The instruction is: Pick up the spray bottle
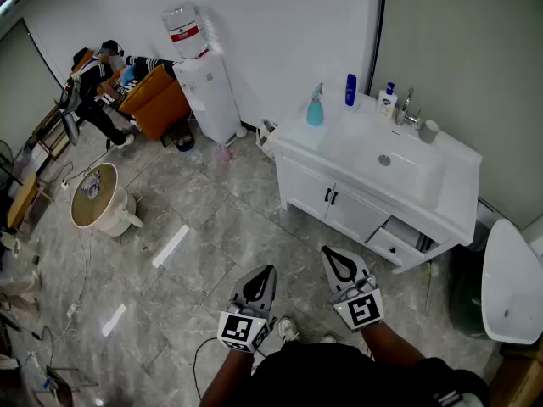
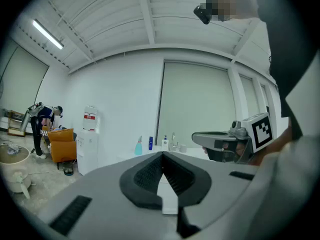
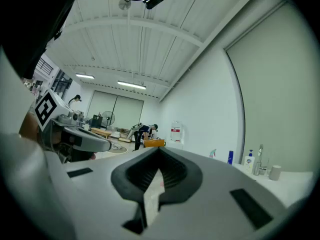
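The teal spray bottle stands upright at the left back corner of the white vanity top, far ahead of both grippers. It shows small in the left gripper view and in the right gripper view. My left gripper and right gripper are held side by side close to my body, level, over the floor. Both are shut, pads meeting at the tips, with nothing between them. The left gripper's closed tips and the right gripper's closed tips fill the lower part of their own views.
A blue bottle, a soap dispenser, a faucet and a cup share the vanity with its sink. A drawer hangs open. A water dispenser, an orange armchair, a person, a round stool and a toilet stand around.
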